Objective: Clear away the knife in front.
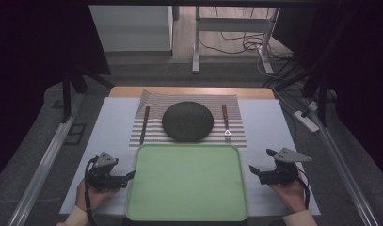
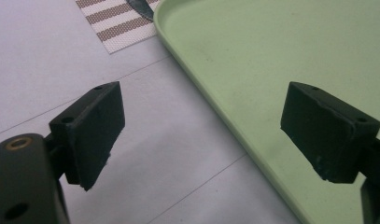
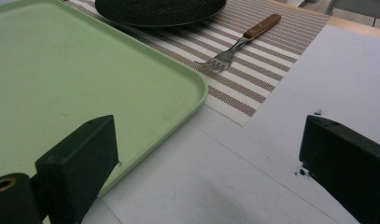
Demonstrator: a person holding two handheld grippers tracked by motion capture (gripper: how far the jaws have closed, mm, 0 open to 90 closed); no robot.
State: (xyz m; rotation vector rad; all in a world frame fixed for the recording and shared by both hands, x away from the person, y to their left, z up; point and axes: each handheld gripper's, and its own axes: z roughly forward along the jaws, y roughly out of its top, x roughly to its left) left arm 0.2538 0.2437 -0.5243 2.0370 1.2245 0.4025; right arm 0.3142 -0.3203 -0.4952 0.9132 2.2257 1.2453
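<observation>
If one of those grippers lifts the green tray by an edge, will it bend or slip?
The tray looks like stiff moulded plastic, so it probably keeps its shape. Its smooth raised rim may slip between flat pads. It is empty, so likely light, though wide enough to tilt when held from one side.

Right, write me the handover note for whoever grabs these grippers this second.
Left gripper: open, holding nothing, at the left edge of the green tray.
Right gripper: open, holding nothing, just off the tray's right edge.
Things: tray bare, at the near edge of the table. Behind it, on the striped placemat, the dark plate sits between the knife on the left and the fork on the right.
Done: nothing picked up yet.
Left: probably moving the plate, knife and fork onto the tray.
</observation>
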